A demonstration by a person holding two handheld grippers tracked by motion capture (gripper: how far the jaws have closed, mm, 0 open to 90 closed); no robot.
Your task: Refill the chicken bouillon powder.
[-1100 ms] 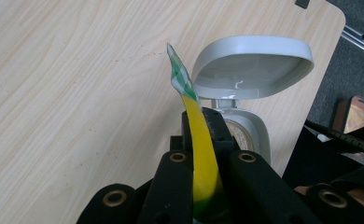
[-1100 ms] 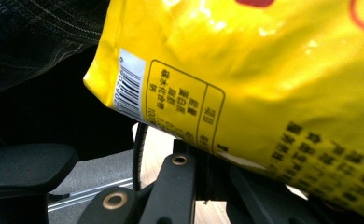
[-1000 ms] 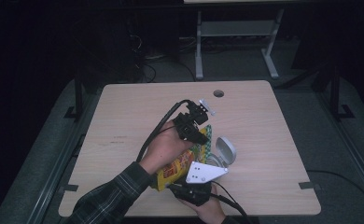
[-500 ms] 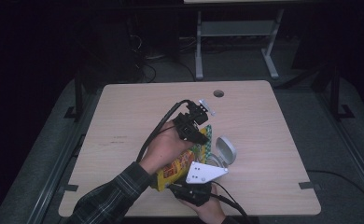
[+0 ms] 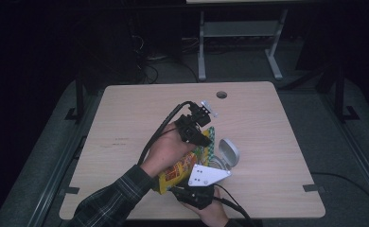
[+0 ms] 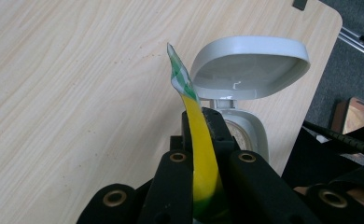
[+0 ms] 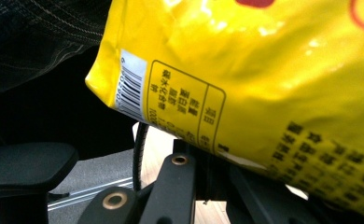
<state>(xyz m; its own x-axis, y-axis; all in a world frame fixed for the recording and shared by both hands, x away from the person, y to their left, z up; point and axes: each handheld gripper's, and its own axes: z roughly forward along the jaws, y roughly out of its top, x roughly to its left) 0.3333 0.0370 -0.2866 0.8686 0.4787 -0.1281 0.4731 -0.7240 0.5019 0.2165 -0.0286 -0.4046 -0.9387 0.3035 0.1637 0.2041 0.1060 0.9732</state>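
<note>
Though our hands hide most of it, one yellow snack bag hangs above the table, beside one open-lidded grey container. Our left gripper pinches its top edge; our right gripper clamps its lower edge.

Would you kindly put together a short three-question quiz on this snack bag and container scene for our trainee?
1. True or false: the grey container's lid stands open.
2. What does the left gripper clamp? A) a cable B) the yellow bag's sealed edge C) the lid
3. What printed mark sits at the corner of the yellow bag in the right gripper view?

Key: 1 true; 2 B; 3 a barcode.
</note>
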